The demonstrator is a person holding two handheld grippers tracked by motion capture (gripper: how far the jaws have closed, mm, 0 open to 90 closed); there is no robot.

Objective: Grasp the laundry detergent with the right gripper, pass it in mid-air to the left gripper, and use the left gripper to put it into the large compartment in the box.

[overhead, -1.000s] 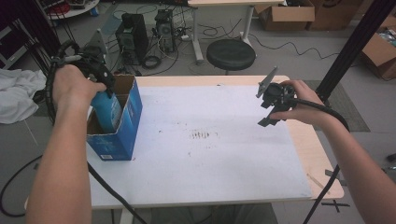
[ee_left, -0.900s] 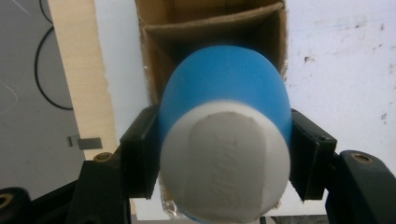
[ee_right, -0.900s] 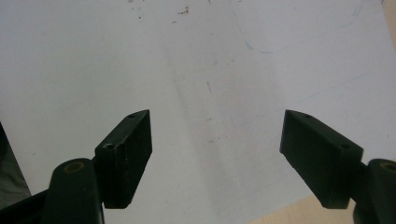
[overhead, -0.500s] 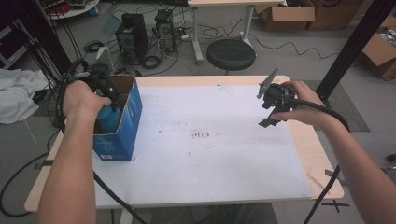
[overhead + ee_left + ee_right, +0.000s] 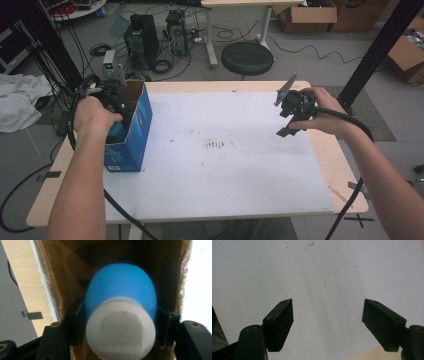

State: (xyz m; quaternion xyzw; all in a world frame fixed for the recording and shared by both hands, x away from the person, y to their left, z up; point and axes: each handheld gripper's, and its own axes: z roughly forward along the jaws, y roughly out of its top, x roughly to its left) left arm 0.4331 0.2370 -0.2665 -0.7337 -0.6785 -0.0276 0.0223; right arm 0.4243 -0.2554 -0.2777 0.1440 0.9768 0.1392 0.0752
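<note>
At the far left, the left gripper (image 5: 116, 107) reaches down into the open top of a blue cardboard box (image 5: 134, 131) that stands at the left edge of the table (image 5: 240, 200). Its jaws are clamped on a blue object with a white end (image 5: 121, 315), one pad on each flank of the rounded blue body, the white end pointing back toward the gripper's camera. What the object is exactly I cannot tell. The brown inner walls of the box rise close on both sides of the jaws, so the object hangs within the box, gripped across its widest part, probably so that the smooth curved body cannot slip out. Whether it already rests on the box floor is hidden.

To the right of that gripper lies the bare white sheet, marked only by a few faint smudges.

Farther right, well apart from the box, the right gripper (image 5: 292, 112) hovers above the sheet. Its jaws stand wide with nothing between them and only plain white surface beneath, seemingly waiting out of the way.
</note>
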